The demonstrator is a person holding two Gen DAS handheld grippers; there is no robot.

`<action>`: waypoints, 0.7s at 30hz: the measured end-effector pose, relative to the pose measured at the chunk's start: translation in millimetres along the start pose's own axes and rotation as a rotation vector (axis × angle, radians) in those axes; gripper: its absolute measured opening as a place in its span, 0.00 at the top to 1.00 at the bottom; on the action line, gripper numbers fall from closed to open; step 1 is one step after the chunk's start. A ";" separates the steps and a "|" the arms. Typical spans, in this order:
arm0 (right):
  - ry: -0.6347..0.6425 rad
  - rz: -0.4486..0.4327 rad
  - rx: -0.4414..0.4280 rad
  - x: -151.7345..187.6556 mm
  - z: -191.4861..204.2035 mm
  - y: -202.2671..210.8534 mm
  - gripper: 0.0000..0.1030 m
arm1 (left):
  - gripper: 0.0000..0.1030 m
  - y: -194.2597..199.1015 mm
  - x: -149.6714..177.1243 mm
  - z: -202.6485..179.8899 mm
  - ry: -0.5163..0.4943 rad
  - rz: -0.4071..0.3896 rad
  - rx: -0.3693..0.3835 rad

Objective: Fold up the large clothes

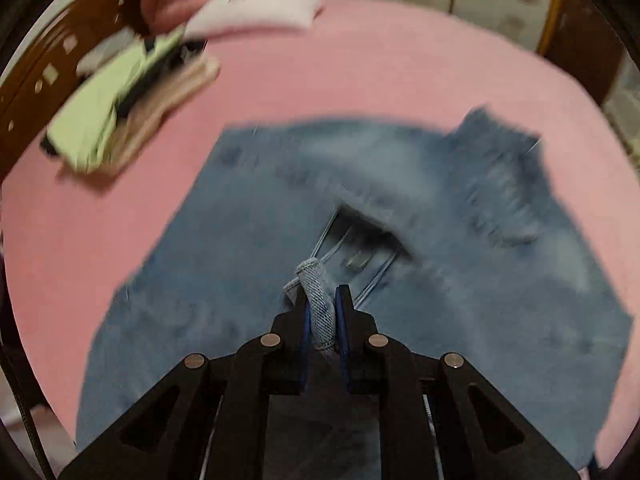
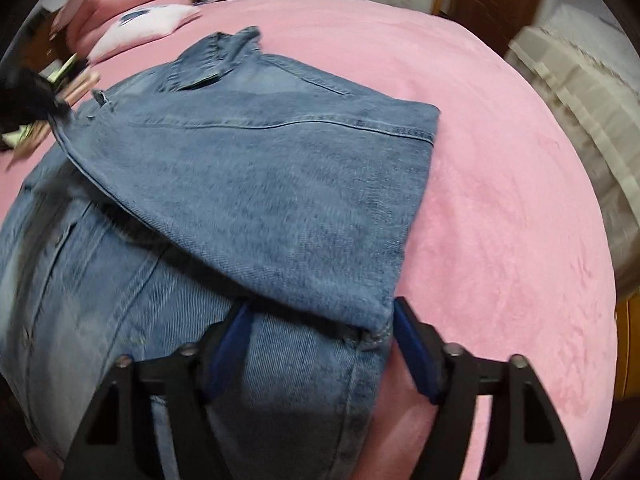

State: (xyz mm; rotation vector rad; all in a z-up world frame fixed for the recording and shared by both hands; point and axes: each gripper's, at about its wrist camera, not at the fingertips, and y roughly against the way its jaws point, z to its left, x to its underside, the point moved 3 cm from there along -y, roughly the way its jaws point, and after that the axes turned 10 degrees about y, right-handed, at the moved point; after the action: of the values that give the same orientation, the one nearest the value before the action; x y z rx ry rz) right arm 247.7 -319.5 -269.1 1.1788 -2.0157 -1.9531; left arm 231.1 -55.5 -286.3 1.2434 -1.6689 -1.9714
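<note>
Left wrist view: left gripper [image 1: 322, 312] clamped on a rolled denim edge, pinched tight between the blue pads so a fold can be carried across. Below, much blurred, denim garment [image 1: 280, 240] spread over the pink bedspread [image 1: 360, 80]; probably a jacket, though not certain. Far left, a stack of folded clothes [image 1: 124, 100], green on top, set aside, likely already done. White pillow [image 1: 260, 12] at the far edge.

Right wrist view: right gripper [image 2: 318, 340] standing apart, pads on either side of the near corner of the folded-over flap but not pressing on it; seemingly placed to steady or take that corner. Flap lying across the garment's middle, raised at far left where a dark, blurred shape, likely the other gripper, lifts it. Pink bedspread bare to the right.
</note>
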 end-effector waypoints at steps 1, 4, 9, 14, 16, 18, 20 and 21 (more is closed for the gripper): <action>0.032 -0.005 0.008 1.6 0.6 0.5 0.43 | 0.90 -10.5 7.8 4.4 -0.006 0.024 -0.031; 0.110 -0.005 0.034 5.7 0.6 -1.4 0.62 | 0.90 -26.8 20.4 6.7 -0.067 0.008 -0.066; 0.125 0.063 0.024 8.1 -14.6 -4.3 0.84 | 0.90 -17.9 10.7 0.2 -0.115 -0.049 -0.071; -0.040 0.134 -0.049 2.3 -26.6 -7.8 0.84 | 0.87 -23.0 3.3 5.2 -0.118 -0.038 -0.169; -0.110 0.151 -0.053 0.6 -31.4 -5.3 0.84 | 0.86 -26.4 7.7 13.2 -0.120 -0.004 -0.284; -0.202 0.126 -0.082 1.2 -36.5 2.9 0.84 | 0.84 -18.0 12.9 28.2 -0.073 0.025 -0.330; -0.272 0.081 -0.095 1.8 -40.0 15.5 0.84 | 0.80 -2.9 16.2 37.1 -0.026 0.028 -0.281; -0.299 0.052 -0.101 2.0 -40.7 23.2 0.84 | 0.74 5.4 18.8 38.3 -0.017 0.026 -0.264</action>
State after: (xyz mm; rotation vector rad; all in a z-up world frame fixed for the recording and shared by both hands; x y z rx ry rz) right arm 258.7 -356.4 -242.4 0.8467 -2.0225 -2.2899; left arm 189.9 -44.4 -290.8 1.1047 -1.3692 -2.1090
